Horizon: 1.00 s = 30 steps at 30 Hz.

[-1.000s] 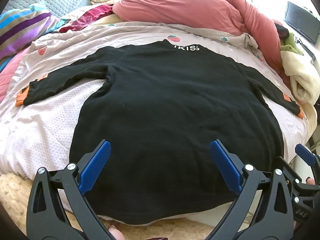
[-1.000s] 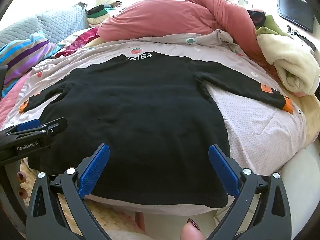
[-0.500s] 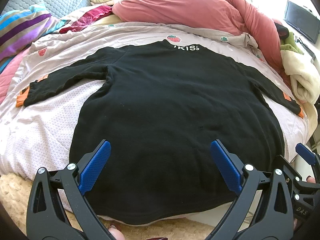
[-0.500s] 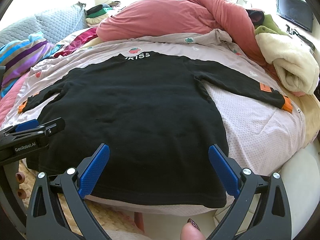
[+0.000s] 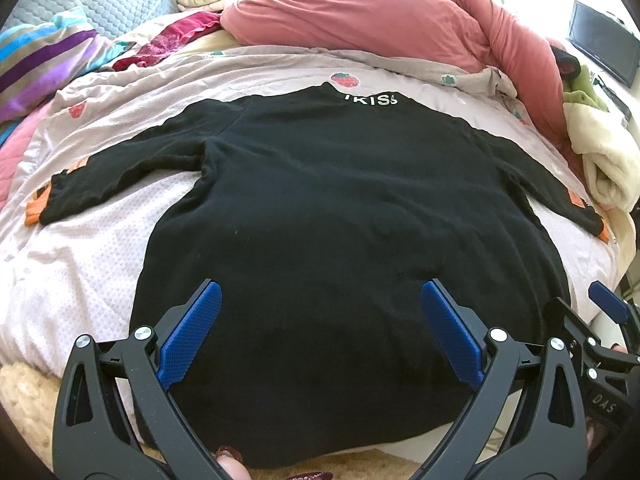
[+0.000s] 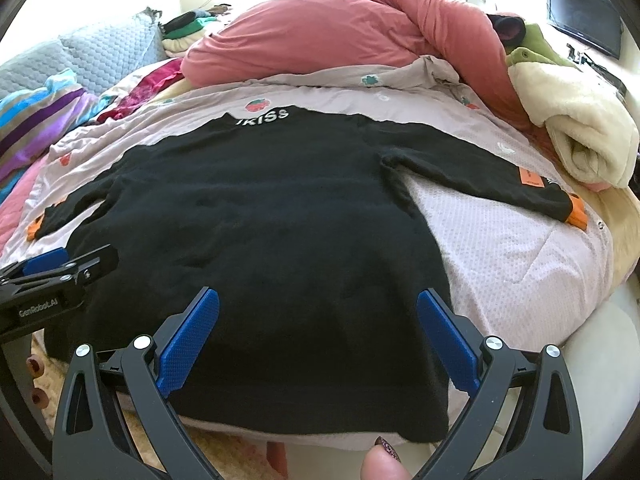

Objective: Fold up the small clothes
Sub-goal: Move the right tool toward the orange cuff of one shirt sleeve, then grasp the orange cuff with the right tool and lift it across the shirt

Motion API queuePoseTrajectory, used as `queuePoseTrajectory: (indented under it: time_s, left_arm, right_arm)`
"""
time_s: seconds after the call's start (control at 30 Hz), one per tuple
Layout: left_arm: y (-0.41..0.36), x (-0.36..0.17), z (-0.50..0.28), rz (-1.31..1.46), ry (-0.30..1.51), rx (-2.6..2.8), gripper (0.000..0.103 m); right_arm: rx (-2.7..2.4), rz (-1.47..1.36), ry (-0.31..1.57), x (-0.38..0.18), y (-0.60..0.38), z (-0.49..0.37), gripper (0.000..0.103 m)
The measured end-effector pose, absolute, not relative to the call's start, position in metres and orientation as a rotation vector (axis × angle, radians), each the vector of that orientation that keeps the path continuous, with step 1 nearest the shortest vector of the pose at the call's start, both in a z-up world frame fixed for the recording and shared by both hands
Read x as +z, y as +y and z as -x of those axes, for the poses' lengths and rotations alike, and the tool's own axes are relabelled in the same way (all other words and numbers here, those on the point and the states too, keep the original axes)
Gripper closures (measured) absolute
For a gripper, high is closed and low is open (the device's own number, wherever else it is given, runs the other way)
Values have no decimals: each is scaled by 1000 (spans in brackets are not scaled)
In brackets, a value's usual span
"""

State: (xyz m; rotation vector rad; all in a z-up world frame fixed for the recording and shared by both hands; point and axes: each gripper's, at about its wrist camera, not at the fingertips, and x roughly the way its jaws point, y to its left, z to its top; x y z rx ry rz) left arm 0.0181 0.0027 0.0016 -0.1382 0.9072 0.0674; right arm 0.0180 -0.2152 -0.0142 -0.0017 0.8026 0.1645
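A black long-sleeved top (image 5: pixel 340 208) (image 6: pixel 256 232) with white lettering at the collar and orange cuffs lies flat on the bed, both sleeves spread out sideways. Its hem hangs at the bed's near edge. My left gripper (image 5: pixel 320 336) hovers open over the hem, blue pads wide apart, holding nothing. My right gripper (image 6: pixel 318 340) is also open above the hem's right half, with nothing between its pads. In the left wrist view the right gripper shows at the far right edge; in the right wrist view the left gripper shows at the left edge.
The pale pink strawberry-print sheet (image 5: pixel 80 264) (image 6: pixel 520 256) covers the bed. A pink duvet (image 5: pixel 360 20) is heaped at the back, a cream blanket roll (image 6: pixel 580 132) at the right, striped bedding (image 5: pixel 40 60) at the left. A screen (image 6: pixel 584 20) stands far right. A fluffy rug (image 5: pixel 24 392) lies below.
Both grippers have barely shifted; the top lies as before and both grippers stay open.
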Motion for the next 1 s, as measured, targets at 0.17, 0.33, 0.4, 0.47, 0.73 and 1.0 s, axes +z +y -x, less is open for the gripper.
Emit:
queuePoseTrajectory:
  time_s: [0.17,0.33,0.4,0.47,0.73,1.0]
  left_arm:
    - [-2,3,-36,130,921,64,9]
    - [-5,1,-55,138,948,39,9]
    - [-6,0,-64,147,960,30,9]
    - [-8,-1,-72,146,968,30,9]
    - [-12,-2,-103,149,984,10,9]
    - [-15,-7,-134,159,1013,-45,9]
  right_arm:
    - [144,-32,810,-16,-226,-35,4]
    - [96,-8,821,-17,-237,-50,4]
    - [80,-18,838,-19,-243,-58,4]
    - [65,-33,850,-21,-249,-64,4]
    - [-14,-167,880,-26,-289,-94,4]
    - [-116,-310,860,-31,-337,-122,4]
